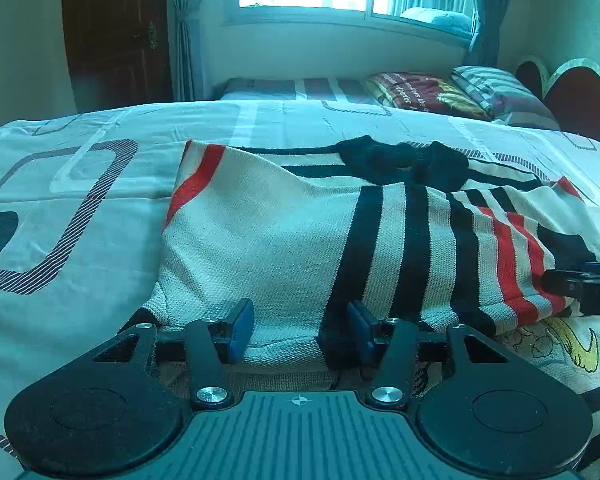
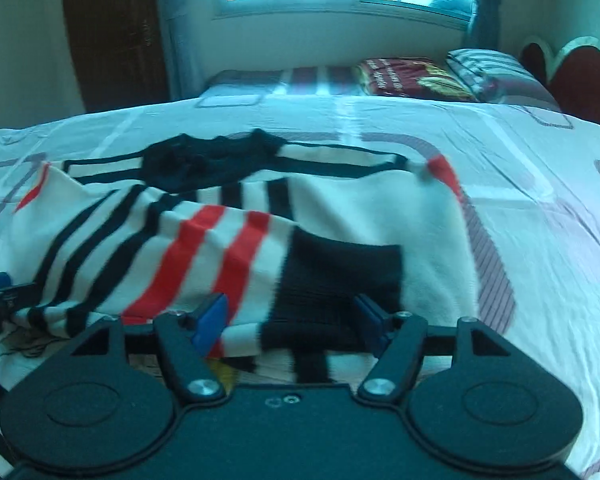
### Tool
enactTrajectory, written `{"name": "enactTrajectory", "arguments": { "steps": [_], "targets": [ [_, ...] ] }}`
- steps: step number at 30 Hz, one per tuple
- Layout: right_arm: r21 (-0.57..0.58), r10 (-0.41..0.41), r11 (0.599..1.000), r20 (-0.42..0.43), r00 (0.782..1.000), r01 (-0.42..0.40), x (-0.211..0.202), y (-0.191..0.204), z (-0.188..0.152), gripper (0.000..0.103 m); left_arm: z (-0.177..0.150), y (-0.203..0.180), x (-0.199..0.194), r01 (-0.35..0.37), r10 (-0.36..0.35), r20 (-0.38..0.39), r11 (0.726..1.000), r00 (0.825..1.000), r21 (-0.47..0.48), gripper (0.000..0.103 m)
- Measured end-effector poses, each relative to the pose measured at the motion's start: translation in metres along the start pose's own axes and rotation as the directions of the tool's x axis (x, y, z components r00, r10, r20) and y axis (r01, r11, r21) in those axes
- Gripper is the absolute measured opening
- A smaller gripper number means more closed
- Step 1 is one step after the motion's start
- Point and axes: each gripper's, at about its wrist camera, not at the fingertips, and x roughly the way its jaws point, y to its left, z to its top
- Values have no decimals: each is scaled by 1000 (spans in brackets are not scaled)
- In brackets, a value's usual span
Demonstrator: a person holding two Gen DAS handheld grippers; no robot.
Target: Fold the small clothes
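Now both tongs, left and right, apart over striped sweater on bed.

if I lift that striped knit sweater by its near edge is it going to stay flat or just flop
Probably flop: the striped sweater already lies in soft folds and bulges on the bed sheet, so it looks limp. Its coarse knit should give the open left tool and right tool decent friction. Lifted by one edge, the folded-over sleeve would likely slide off.

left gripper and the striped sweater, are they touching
Cannot tell. In the left wrist view the open left gripper straddles the striped sweater hem, but no pad plainly presses the knit.
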Motion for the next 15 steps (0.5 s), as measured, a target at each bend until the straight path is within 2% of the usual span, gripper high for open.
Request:
{"name": "enactTrajectory", "arguments": {
  "steps": [3,5,8,11,15],
  "targets": [
    [11,-5,1000,-13,1000,6,-6,2,5,64,6,-3,-7,-10,10,-20,1000,1000,-25,53],
    [47,24,999,27,999,-25,-21,1,7,53,6,-6,-17,11,-11,-1,999,1000,-33,53],
    [24,51,998,64,997,-53,-36,12,5,54,2,-14,-17,14,-14,-22,999,1000,-32,53],
    [21,91,996,35,995,-92,-34,22,-1,52,-5,-16,-10,-12,11,-33,999,999,-37,53],
    [-43,33,998,-30,999,-34,-14,29,-14,53,-7,-21,-8,-38,38,-23,999,999,-12,54]
  ]
}}
